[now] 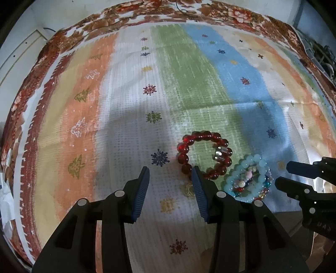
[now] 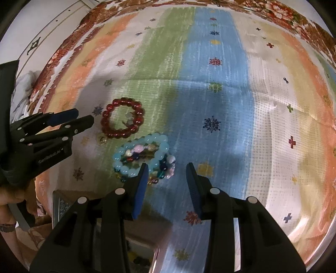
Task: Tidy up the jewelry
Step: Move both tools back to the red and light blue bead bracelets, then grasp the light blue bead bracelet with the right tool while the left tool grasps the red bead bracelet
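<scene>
Striped snowflake-print cloth [image 1: 130, 117] over floral-bordered table cover [image 1: 237, 14], both grippers' fingers [image 1: 145, 189] apart, empty.

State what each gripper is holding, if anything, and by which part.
Nothing is held. The left gripper and right gripper are both open and empty; the red bead bracelet and pale blue bracelet lie on the cloth.
</scene>
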A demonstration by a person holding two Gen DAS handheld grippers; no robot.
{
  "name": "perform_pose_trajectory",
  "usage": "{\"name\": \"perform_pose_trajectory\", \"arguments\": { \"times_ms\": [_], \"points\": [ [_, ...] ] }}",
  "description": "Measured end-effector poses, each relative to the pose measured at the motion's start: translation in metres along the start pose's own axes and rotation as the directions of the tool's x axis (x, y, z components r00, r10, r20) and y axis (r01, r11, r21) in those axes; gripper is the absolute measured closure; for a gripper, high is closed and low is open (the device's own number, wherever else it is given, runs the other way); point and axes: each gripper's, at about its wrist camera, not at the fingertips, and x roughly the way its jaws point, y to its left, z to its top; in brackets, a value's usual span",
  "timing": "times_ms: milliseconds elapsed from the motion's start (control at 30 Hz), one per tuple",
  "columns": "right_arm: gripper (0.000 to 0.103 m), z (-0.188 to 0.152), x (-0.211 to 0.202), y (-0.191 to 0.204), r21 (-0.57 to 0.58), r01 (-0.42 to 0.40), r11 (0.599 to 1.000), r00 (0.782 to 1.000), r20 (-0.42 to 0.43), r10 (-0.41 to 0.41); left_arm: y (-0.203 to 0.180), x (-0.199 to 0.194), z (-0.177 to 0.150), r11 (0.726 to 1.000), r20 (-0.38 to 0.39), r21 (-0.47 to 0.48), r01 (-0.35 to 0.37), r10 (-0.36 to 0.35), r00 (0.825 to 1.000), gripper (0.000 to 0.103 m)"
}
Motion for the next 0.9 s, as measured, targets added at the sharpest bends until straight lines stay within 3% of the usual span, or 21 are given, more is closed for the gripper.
{"name": "perform_pose_trajectory", "arguments": {
  "times_ms": [667, 900],
  "points": [
    [0.062, 0.029, 0.035, 0.001, 0.003, -0.023, 1.000, 0.997, -0.073, 0.023, 0.002, 0.035, 0.019, 1.000, -0.053, 0.009, 0.029, -0.028, 0.998, 0.059],
    [0.062, 0.033, 0.043, -0.002, 0.019, -0.053, 0.998, 0.995, -0.083, 0.055, -0.010, 0.043, 0.015, 0.996, -0.063, 0.090, -0.009, 0.014, 0.998, 0.058]
  ]
}}
